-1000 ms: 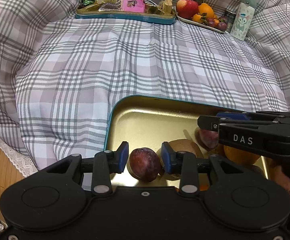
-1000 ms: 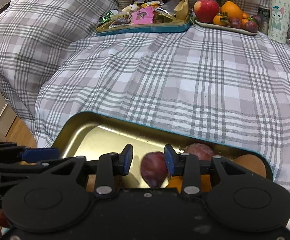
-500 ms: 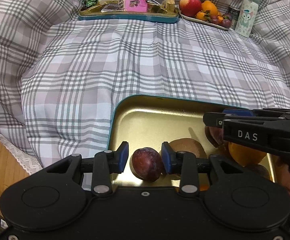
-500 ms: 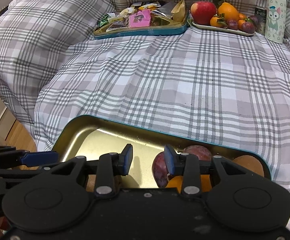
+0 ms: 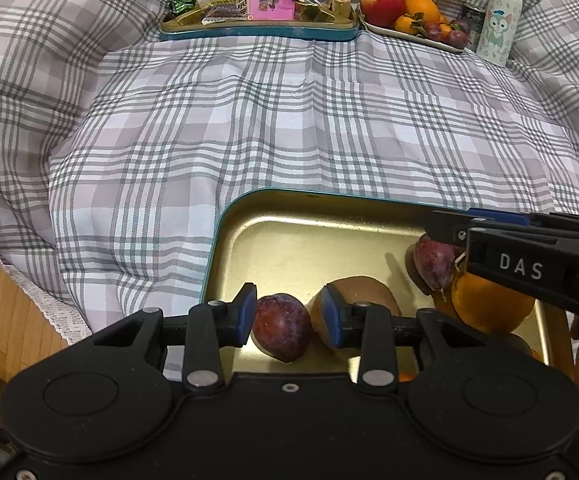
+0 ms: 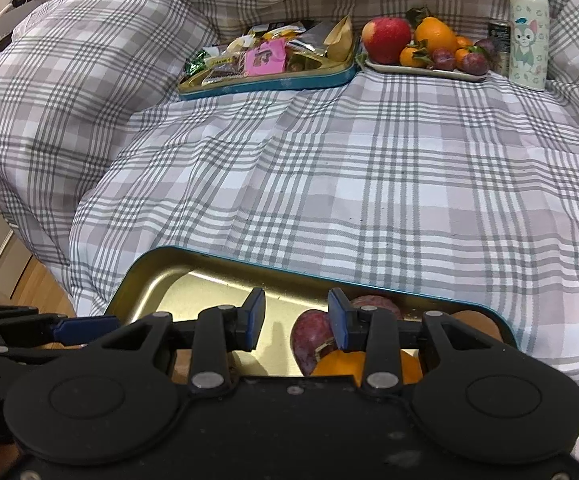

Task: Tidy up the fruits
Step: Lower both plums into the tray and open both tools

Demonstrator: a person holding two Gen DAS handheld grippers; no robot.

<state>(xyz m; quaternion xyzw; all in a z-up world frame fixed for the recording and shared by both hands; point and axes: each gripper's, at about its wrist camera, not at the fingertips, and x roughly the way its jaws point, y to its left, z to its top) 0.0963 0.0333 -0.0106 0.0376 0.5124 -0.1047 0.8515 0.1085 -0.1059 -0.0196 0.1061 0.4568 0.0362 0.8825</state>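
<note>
A gold tray with a teal rim [image 5: 289, 236] lies on the plaid bedcover in front of me. My left gripper [image 5: 288, 316] stands open around a dark plum [image 5: 281, 326] that rests in the tray, with a gap on the right side. A kiwi [image 5: 363, 292] lies just behind it. My right gripper [image 6: 295, 322] is open and empty over the tray [image 6: 193, 280]. A plum [image 6: 309, 338] lies under its right finger, leaning on an orange [image 6: 349, 364]. That plum [image 5: 433, 260] and orange [image 5: 489, 304] also show in the left wrist view.
At the back, a teal tray of snack packets [image 5: 257, 12] sits beside a white plate [image 6: 425, 70] with an apple, oranges and plums. A patterned bottle [image 6: 527, 28] stands at the right. The bed edge and wooden floor [image 5: 5, 308] are at the left.
My right gripper let go of its plum, which dropped to the right onto the orange. Both grippers drew back and up a little. The left plum stays in place.
</note>
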